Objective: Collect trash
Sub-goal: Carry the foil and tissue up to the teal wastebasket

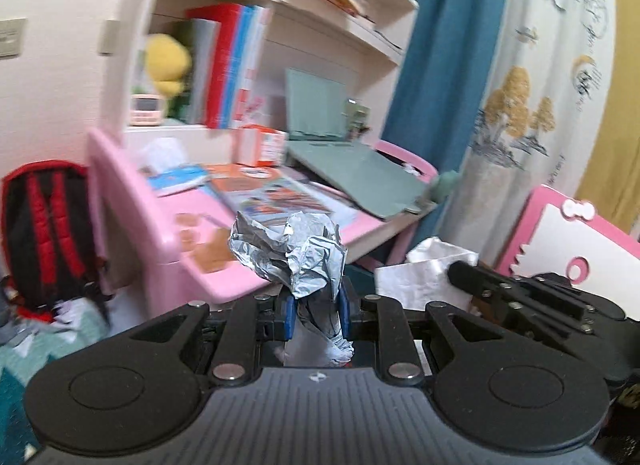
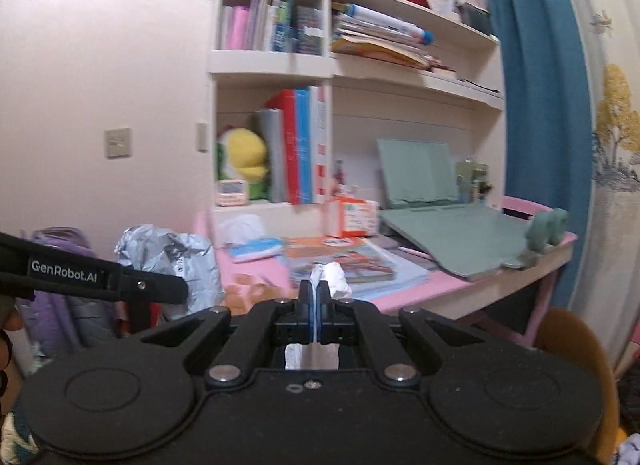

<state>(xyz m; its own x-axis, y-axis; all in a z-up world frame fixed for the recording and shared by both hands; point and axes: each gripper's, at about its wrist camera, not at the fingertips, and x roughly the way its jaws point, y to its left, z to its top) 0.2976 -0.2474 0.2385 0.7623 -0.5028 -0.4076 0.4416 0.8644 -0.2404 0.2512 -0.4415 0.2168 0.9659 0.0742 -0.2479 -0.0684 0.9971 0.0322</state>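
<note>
Two grippers are up in the air in front of the pink desk (image 2: 404, 297), each carrying one piece of trash. The left gripper (image 1: 316, 307) has its jaws pinched on a crumpled silver wrapper (image 1: 292, 253); the wad bulges out above the blue pads and a tail of it hangs down behind them. In the right wrist view the same wrapper (image 2: 172, 261) shows at the left, beyond the other tool's black finger. The right gripper (image 2: 315, 305) has its jaws pressed nearly together on a white tissue (image 2: 334, 279), which sticks out past the tips and trails below them. From the left wrist view the tissue (image 1: 416, 277) sits just beside the wrapper, to its right, with the right gripper (image 1: 460, 279) seen side-on.

On the desk I count one orange box (image 2: 352, 217), one green book stand (image 2: 444, 225), and a spread of books, too blurred to count. One yellow plush (image 2: 244, 155) sits in the shelf (image 2: 272, 65) above. One red-and-black backpack (image 1: 44, 233) leans beside the desk. A blue curtain (image 2: 536, 105) hangs at the right.
</note>
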